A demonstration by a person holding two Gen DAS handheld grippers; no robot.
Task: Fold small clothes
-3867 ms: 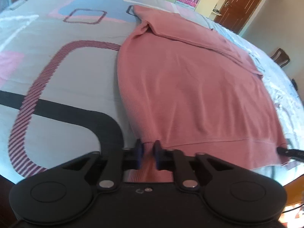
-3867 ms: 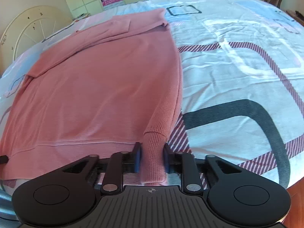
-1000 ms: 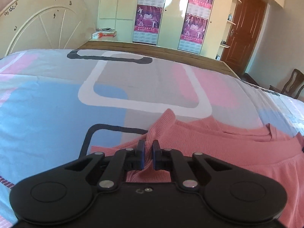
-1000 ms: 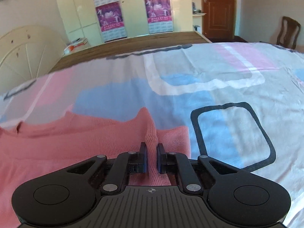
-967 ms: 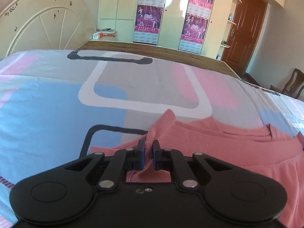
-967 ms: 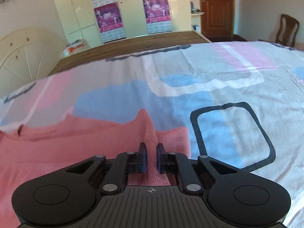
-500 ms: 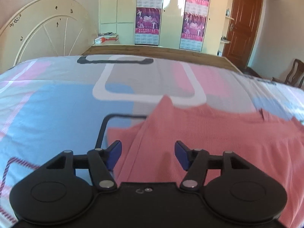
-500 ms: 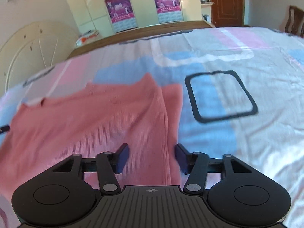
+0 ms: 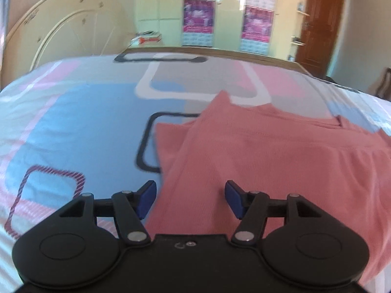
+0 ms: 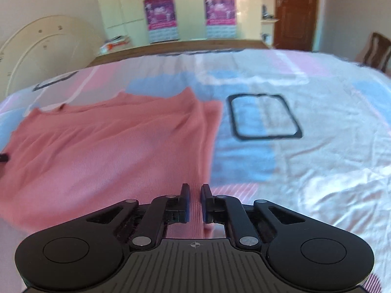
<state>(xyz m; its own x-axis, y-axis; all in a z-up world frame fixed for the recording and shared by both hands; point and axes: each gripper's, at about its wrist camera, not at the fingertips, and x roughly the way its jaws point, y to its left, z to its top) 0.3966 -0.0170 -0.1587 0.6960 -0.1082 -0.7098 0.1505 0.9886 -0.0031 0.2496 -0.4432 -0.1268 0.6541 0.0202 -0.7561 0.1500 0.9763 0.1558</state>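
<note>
A pink knit sweater (image 9: 256, 151) lies folded over on itself on the patterned bed sheet (image 9: 73, 122). My left gripper (image 9: 190, 193) hovers open above the sweater's left edge, with nothing between its blue pads (image 9: 146, 195). In the right wrist view the same sweater (image 10: 110, 141) spreads to the left, its right edge running down toward my right gripper (image 10: 195, 193). That gripper is shut above the cloth. The fabric under it lies flat and I see no fold pinched between its fingers.
The sheet (image 10: 317, 158) stretches to the right, wrinkled near the front. A cream curved headboard (image 9: 61, 36) stands at the left. Beyond the bed are cupboards with purple posters (image 9: 198, 12), a brown door (image 9: 320, 19) and a wooden chair (image 10: 374, 48).
Both grippers let go of the pink cloth they pinched and drew back from it. The left one stays open; the right one opened and has shut again.
</note>
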